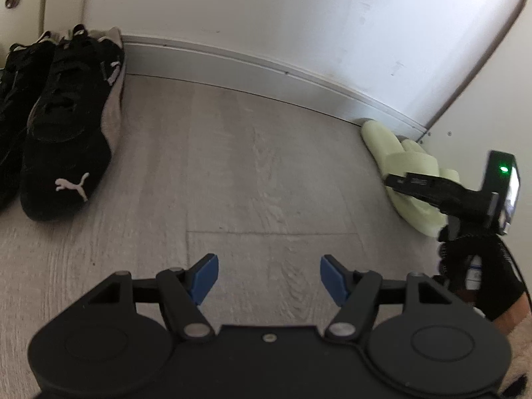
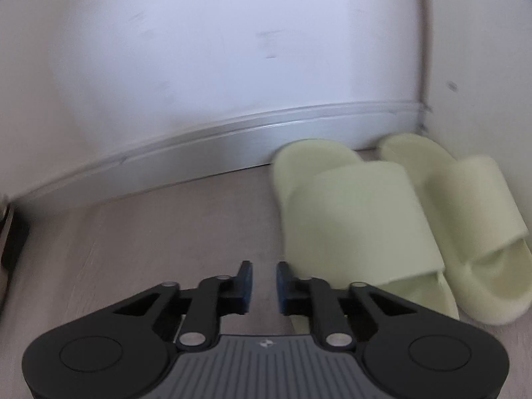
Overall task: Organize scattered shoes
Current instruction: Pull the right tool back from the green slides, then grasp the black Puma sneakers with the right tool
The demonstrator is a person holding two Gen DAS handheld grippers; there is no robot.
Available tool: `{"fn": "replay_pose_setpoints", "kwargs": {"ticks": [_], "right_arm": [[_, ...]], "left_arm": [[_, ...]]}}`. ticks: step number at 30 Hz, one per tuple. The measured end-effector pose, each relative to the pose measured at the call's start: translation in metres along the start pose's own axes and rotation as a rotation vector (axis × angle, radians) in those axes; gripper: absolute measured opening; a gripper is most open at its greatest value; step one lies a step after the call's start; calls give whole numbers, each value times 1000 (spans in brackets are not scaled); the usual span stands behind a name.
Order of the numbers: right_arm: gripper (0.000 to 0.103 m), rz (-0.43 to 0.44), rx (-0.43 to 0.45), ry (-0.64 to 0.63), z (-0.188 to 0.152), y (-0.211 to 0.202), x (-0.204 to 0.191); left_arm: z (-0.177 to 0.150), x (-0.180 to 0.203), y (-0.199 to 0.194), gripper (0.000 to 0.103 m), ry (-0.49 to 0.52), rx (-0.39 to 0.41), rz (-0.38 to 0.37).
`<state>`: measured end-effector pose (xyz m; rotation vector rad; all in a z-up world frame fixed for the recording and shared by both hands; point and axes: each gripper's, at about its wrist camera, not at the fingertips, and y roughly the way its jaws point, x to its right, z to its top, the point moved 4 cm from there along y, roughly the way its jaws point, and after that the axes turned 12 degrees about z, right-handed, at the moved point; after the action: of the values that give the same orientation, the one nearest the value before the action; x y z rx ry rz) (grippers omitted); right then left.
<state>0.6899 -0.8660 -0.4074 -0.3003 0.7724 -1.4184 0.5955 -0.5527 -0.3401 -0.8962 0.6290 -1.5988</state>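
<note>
While both pairs sit against the skirting, little seems left: black trainers (image 1: 63,116) side by side at left, pale green slides (image 2: 382,219) paired in the corner. Left claw (image 1: 269,281) wide, empty; right claw (image 2: 264,287) narrow, holding nothing.

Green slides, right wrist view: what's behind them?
Behind the pale green slides run the white baseboard and wall, meeting a second wall in the corner. The slides cover the floor and baseboard foot there.
</note>
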Motion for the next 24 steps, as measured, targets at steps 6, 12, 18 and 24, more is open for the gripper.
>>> {"fn": "replay_pose_setpoints", "kwargs": {"ticks": [6, 12, 18, 24], "right_arm": [[0, 19, 32, 73, 0, 0, 21], [47, 45, 81, -5, -16, -22, -19], [86, 112, 106, -79, -48, -60, -90], [86, 203, 79, -28, -86, -62, -169]], "left_arm": [[3, -9, 6, 69, -24, -5, 11], [6, -23, -3, 69, -48, 22, 36], [2, -65, -42, 69, -74, 43, 91], [-11, -122, -98, 69, -90, 69, 173]]}}
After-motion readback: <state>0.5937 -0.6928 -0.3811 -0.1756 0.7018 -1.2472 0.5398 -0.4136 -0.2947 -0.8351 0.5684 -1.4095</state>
